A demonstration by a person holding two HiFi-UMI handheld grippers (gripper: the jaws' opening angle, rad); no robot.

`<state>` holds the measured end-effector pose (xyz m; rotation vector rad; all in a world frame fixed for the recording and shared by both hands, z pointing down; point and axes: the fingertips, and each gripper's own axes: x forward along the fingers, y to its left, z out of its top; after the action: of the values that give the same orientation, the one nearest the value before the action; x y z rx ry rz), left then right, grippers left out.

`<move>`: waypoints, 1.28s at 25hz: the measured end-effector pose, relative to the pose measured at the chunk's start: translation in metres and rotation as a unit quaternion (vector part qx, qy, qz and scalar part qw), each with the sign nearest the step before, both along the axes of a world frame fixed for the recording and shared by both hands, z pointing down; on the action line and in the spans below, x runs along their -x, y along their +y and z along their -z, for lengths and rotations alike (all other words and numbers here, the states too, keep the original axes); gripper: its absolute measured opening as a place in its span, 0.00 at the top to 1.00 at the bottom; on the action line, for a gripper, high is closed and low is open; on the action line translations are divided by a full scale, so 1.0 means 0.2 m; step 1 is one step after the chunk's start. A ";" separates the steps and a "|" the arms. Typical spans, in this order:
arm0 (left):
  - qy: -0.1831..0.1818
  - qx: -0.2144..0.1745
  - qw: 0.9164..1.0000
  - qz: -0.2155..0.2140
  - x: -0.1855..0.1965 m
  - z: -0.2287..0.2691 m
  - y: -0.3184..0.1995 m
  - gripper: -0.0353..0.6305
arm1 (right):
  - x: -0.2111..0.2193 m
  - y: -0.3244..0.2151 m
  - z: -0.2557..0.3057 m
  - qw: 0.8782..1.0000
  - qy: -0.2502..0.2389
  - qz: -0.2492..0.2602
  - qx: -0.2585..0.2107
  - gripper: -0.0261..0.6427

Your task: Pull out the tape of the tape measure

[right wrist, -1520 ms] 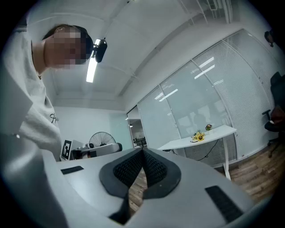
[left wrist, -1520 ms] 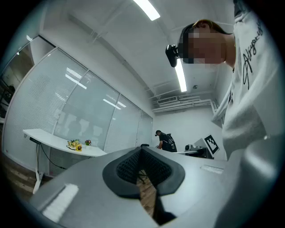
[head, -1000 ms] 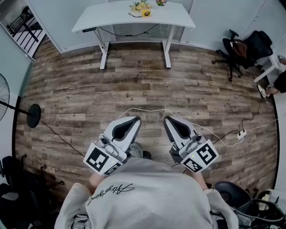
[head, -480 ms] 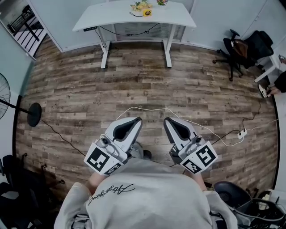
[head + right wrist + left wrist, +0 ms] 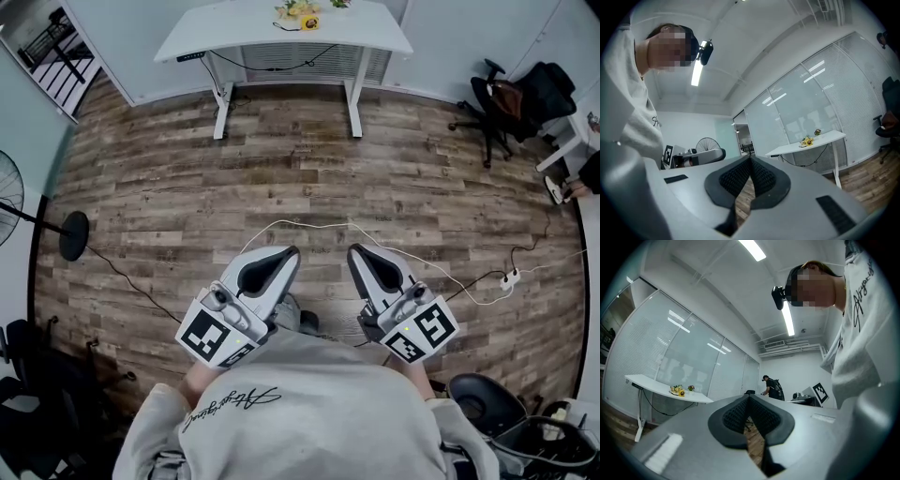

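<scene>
Grey-padded, our left gripper and right gripper are closed and empty above the wood floor. A yellow object, possibly the tape measure, sits on the far white desk; only the left gripper view shows a distant person.

The small yellow tape measure looks sort of round, with a dark spot in its middle. It lies on the long white counter that stands by the wall at the far end of the room. It sits close to the back edge of the counter, a little to the right of the middle as the head view shows it. A little bunch of flowers is just beside it. It is far off and tiny, so I cannot be sure it is the tape measure. I also cannot tell if any tape is out.
</scene>
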<state>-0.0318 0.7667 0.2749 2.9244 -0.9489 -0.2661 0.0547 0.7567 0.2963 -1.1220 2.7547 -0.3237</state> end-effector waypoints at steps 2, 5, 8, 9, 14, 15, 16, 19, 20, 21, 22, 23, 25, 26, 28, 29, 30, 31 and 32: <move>0.000 0.001 1.000 0.007 0.01 0.00 0.01 0.95 | 0.00 -0.01 -0.01 1.000 0.000 0.003 0.005 0.96; -0.006 0.007 1.000 0.014 0.05 -0.02 0.01 0.95 | 0.03 -0.02 -0.02 1.000 -0.001 0.008 0.008 0.96; -0.005 0.014 1.000 0.020 0.10 -0.04 -0.04 0.95 | 0.05 -0.07 -0.04 1.000 -0.001 0.011 0.015 0.96; -0.001 0.015 1.000 0.023 0.11 -0.04 -0.06 0.95 | 0.06 -0.09 -0.04 1.000 -0.001 0.012 0.019 0.96; 0.013 0.013 0.999 0.027 0.12 -0.04 -0.19 0.95 | 0.07 -0.18 -0.02 1.000 0.004 0.011 0.016 0.96; 0.015 0.015 0.999 0.024 0.11 -0.04 -0.22 0.95 | 0.06 -0.21 -0.02 1.000 0.005 0.007 0.017 0.96; 0.018 0.016 1.000 0.021 0.11 -0.04 -0.25 0.95 | 0.06 -0.24 -0.03 1.000 0.005 0.003 0.018 0.96; 0.017 0.011 1.000 0.007 0.11 -0.04 -0.35 0.95 | 0.06 -0.33 -0.03 1.000 0.005 -0.009 0.020 0.96; 0.015 0.008 1.000 0.005 0.11 -0.04 -0.38 0.95 | 0.07 -0.37 -0.03 1.000 0.005 -0.012 0.019 0.96; 0.013 0.007 1.000 0.003 0.11 -0.04 -0.43 0.95 | 0.07 -0.41 -0.03 1.000 0.004 -0.015 0.019 0.96; 0.014 0.007 1.000 0.003 0.11 -0.04 -0.47 0.95 | 0.06 -0.44 -0.03 1.000 0.004 -0.018 0.020 0.96; 0.015 0.007 1.000 0.002 0.11 -0.03 -0.51 0.95 | 0.06 -0.48 -0.03 1.000 0.003 -0.020 0.022 0.96; 0.015 0.005 1.000 0.001 0.12 -0.02 -0.60 0.95 | 0.05 -0.56 -0.02 0.999 0.000 -0.024 0.023 0.96; 0.015 0.004 1.000 0.001 0.12 -0.01 -0.64 0.95 | 0.06 -0.60 -0.02 0.999 -0.002 -0.025 0.022 0.96; 0.013 0.003 1.000 0.001 0.14 -0.01 -0.73 0.95 | 0.07 -0.68 -0.01 0.999 -0.004 -0.027 0.020 0.96; 0.013 0.004 1.000 0.001 0.15 -0.01 -0.77 0.95 | 0.08 -0.72 -0.01 0.999 -0.005 -0.027 0.020 0.96; 0.013 0.004 1.000 0.002 0.16 -0.01 -0.81 0.95 | 0.09 -0.76 -0.01 0.999 -0.005 -0.026 0.020 0.96; 0.013 0.003 1.000 0.003 0.16 -0.01 -0.84 0.95 | 0.10 -0.79 -0.01 0.999 -0.005 -0.025 0.020 0.96; 0.012 0.002 1.000 0.003 0.17 -0.01 -0.87 0.95 | 0.11 -0.83 -0.01 1.000 -0.005 -0.023 0.019 0.96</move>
<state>-0.0657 0.5924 0.2766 2.9082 -0.9546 -0.2995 0.0329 0.5915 0.2982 -1.1879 2.7204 -0.3759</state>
